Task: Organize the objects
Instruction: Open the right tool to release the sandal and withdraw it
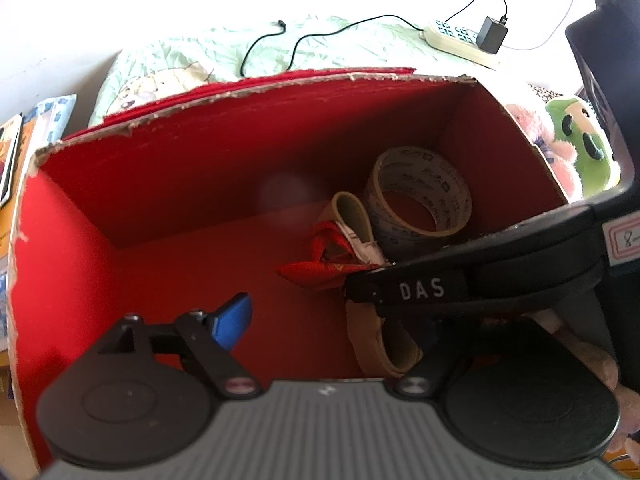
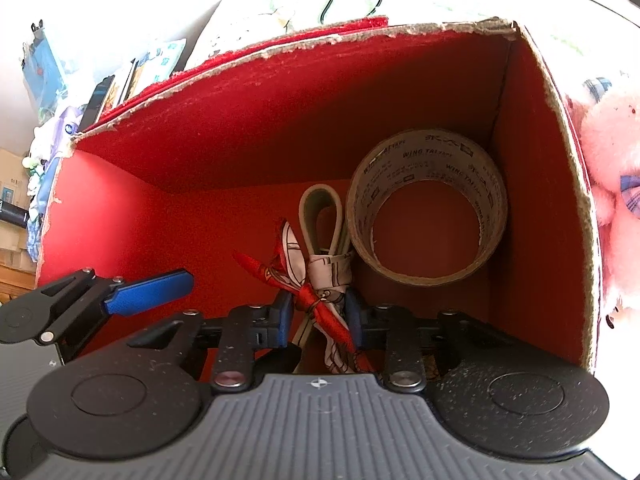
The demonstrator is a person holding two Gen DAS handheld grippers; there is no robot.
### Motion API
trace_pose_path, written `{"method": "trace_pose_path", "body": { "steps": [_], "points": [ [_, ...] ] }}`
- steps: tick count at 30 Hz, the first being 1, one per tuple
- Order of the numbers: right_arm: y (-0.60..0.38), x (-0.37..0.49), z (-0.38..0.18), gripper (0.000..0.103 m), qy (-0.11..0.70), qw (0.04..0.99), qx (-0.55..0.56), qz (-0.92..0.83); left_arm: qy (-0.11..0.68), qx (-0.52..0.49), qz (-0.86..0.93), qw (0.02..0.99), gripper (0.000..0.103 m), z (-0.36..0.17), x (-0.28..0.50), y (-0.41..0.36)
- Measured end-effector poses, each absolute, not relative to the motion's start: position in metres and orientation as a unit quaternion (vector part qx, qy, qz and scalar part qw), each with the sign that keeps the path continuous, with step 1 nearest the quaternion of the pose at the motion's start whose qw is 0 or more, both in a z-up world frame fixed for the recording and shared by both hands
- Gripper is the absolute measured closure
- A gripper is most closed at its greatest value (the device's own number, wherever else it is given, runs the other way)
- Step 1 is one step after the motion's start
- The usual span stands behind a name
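Note:
A red cardboard box [image 1: 240, 92] [image 2: 240, 140] with a torn rim stands open below both grippers. Inside, a roll of printed packing tape [image 1: 400, 164] [image 2: 424, 152] leans in the far right corner. Beside it lies a looped beige strap tied with a red-and-white scarf [image 1: 352, 216] [image 2: 324, 268]. My right gripper [image 2: 318, 314] reaches into the box, its blue pads [image 2: 282, 320] pressed on both sides of the strap bundle. It crosses the left wrist view as a black arm [image 1: 420, 290]. My left gripper [image 1: 320, 320] hangs open over the box; one blue finger [image 1: 234, 320] [image 2: 148, 292] shows, the other is hidden.
Behind the box lies a pale green cloth [image 1: 200, 52] with a power strip [image 1: 452, 36] and a black cable. Pink [image 1: 532, 128] [image 2: 608, 148] and green [image 1: 580, 140] plush toys sit right of the box. Books and packets [image 1: 40, 120] lie to its left.

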State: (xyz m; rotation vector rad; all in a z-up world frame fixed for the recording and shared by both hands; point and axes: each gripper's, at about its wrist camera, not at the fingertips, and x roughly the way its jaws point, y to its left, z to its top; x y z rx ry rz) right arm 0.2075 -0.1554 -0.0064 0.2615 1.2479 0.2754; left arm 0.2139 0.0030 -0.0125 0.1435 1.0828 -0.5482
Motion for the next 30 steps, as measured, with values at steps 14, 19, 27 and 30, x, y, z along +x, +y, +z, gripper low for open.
{"method": "trace_pose_path", "body": {
  "steps": [14,19,27,30],
  "points": [
    [-0.153,0.210,-0.007,0.073,0.576,0.798,0.120,0.129,0.496,0.094,-0.240,0.829,0.019,-0.013,0.210,-0.002],
    [-0.151,0.211,-0.007,0.073,0.574,0.800,0.120,0.129,0.486,0.114,-0.228,0.836,0.018,-0.014,0.207,-0.007],
    [-0.148,0.208,-0.002,0.072,0.557,0.814,0.113,0.124,0.475,0.128,-0.213,0.844,0.018,-0.014,0.203,-0.009],
    [-0.146,0.206,0.001,0.072,0.549,0.821,0.109,0.113,0.470,0.136,-0.207,0.847,0.018,-0.014,0.202,-0.011]
  ]
}}
